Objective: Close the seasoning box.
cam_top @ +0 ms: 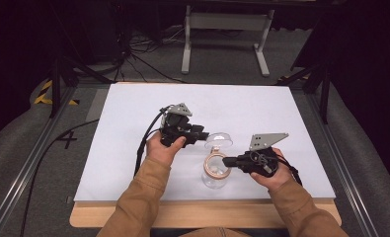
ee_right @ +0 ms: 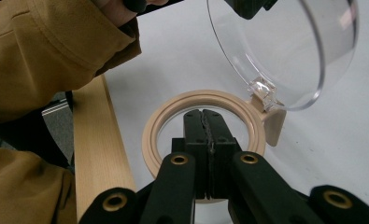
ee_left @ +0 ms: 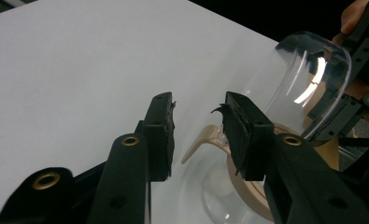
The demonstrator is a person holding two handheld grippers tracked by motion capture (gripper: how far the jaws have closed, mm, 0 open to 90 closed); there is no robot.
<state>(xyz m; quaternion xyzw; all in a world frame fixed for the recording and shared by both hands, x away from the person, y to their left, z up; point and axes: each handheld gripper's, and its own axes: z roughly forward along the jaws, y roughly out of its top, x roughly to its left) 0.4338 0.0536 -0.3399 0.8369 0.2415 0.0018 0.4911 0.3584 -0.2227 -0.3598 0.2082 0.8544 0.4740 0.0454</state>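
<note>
Container [cam_top: 215,174], centre frame: right gripper [ee_right: 206,122] jaws clamped on beige rim [ee_right: 163,119]; left gripper [ee_left: 197,123] jaws apart beside clear lid [ee_right: 285,51]. Keep rim pinned during lid swing.

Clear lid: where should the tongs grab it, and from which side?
Judging by its shape, grab the clear lid by its thin free rim, opposite the hinge on the beige ring. The dome is smooth and round, so the tongs would likely slip there. Come from the open left tongs' side; the lid stands tilted open towards them.
</note>
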